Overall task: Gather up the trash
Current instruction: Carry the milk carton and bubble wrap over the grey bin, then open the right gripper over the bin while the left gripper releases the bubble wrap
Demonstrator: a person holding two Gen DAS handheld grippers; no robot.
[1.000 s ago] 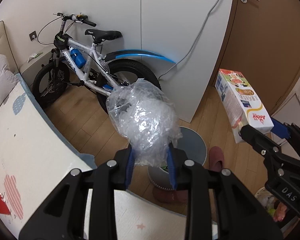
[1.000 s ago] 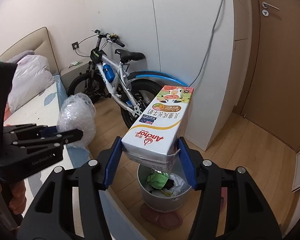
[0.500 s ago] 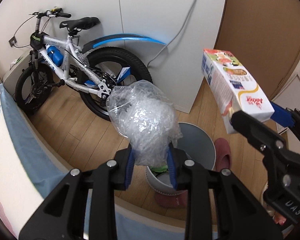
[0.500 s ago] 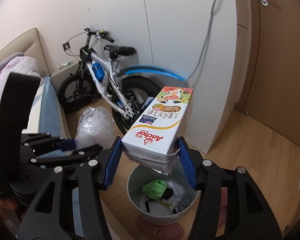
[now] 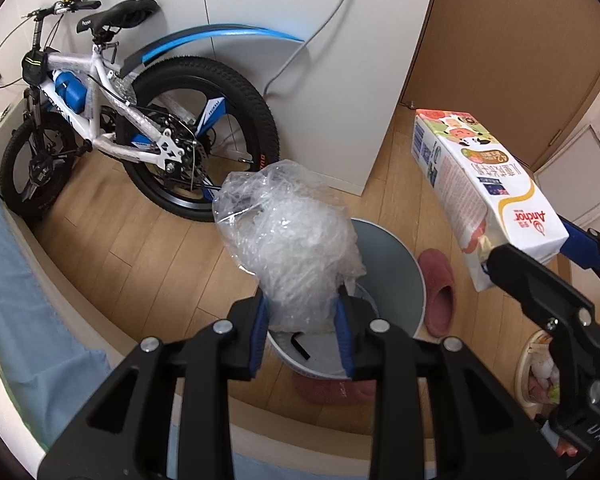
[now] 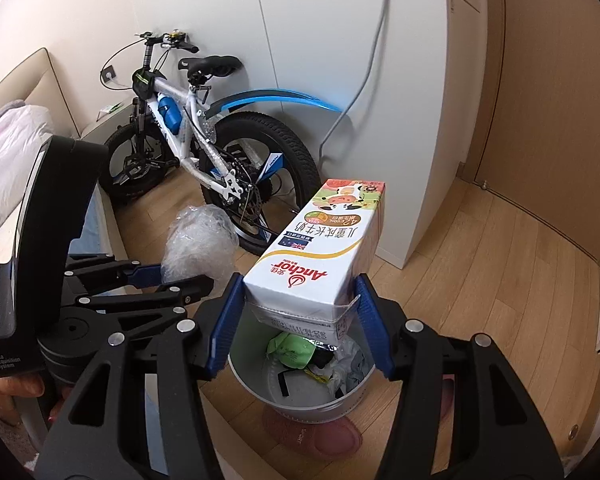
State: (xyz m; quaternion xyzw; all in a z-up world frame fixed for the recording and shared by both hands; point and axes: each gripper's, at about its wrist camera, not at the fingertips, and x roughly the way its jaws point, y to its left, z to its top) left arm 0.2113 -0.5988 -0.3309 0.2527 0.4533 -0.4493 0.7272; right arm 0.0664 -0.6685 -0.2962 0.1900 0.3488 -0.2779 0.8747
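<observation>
Your left hand-held gripper (image 5: 302,322) is pinching the lower end of a crumpled clear plastic bag (image 5: 290,240), its blue pads pressed into the crinkly film, while your right hand-held gripper (image 6: 300,320) clamps the base of a tall milk carton (image 6: 324,248) between its own blue pads. Both pieces of trash hang in the air above the round grey bin (image 6: 296,396) on the wooden floor (image 6: 480,280); from the right wrist view the carton sits almost directly over the bin's mouth, and from the left wrist view the bag covers part of the rim. So the collecting looks mostly done: both items are picked up and carried to the bin, and what is left, by my reading, is lowering them a little and letting go. The bag is light, springy and shapeless, so it may cling to the pads or puff back up; the carton is a stiff, smooth, printed cardboard box with square edges and should drop cleanly. The bin already holds a green wad (image 6: 290,350), some pale wrappers and a dark strip. A pink slipper (image 6: 312,432) lies just beside its base, and a white and blue bicycle (image 6: 204,132) leans against the wall beyond.
</observation>
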